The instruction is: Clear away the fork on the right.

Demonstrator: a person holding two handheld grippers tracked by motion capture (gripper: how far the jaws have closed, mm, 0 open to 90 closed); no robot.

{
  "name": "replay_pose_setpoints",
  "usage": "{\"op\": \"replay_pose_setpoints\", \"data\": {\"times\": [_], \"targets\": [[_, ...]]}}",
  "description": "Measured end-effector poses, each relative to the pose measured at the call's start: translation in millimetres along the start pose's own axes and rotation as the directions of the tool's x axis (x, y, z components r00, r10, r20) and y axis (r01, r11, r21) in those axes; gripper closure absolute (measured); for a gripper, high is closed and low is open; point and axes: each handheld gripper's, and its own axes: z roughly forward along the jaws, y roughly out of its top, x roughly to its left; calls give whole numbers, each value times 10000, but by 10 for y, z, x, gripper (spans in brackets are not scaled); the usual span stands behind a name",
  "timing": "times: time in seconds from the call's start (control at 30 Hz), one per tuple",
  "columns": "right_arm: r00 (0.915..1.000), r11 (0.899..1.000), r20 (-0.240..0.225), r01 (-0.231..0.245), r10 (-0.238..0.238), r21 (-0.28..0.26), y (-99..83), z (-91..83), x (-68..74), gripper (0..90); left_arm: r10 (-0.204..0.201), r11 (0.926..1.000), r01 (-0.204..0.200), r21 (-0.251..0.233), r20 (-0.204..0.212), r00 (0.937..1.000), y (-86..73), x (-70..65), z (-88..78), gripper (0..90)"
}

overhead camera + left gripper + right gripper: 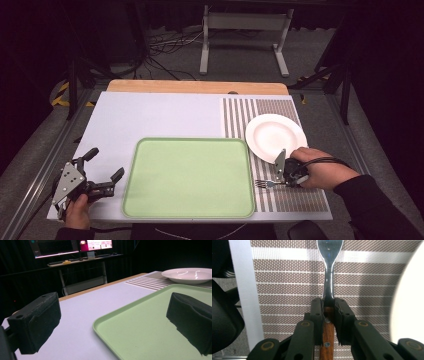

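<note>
High view looks down on a pale lavender table top point(150, 115) with a wooden edge along its far side, standing on grey carpet in a dark room where cables and a grey metal stand lie beyond it. A light green tray point(189, 177) sits near the front middle of the table, and a brown-and-white striped placemat point(295, 197) lies to its right, carrying a white plate point(276, 136) at its far end. The right gripper point(276, 183), held in a hand point(322, 172) with a dark sleeve, rests low over the placemat just in front of the plate. Its jaws are clamped on the wooden handle of a fork point(329, 277), whose metal head points toward the tray and lies over the stripes. The left gripper point(106, 170) sits at the table's front left corner beside the tray, its jaws spread wide apart with nothing between them.
</note>
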Motion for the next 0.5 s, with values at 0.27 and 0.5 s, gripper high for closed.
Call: {"op": "replay_pose_setpoints", "data": {"times": [0.27,0.5], "targets": [[9994,9988,321,-111,126,-479,65,-173,4,780,-8,10000,8,1,7,10000,-2,1,2,0],[9984,9987,553,93,-64,-509,135,-309,-20,780,-14,10000,14,28,18,10000,-2,2,1,0]]}}
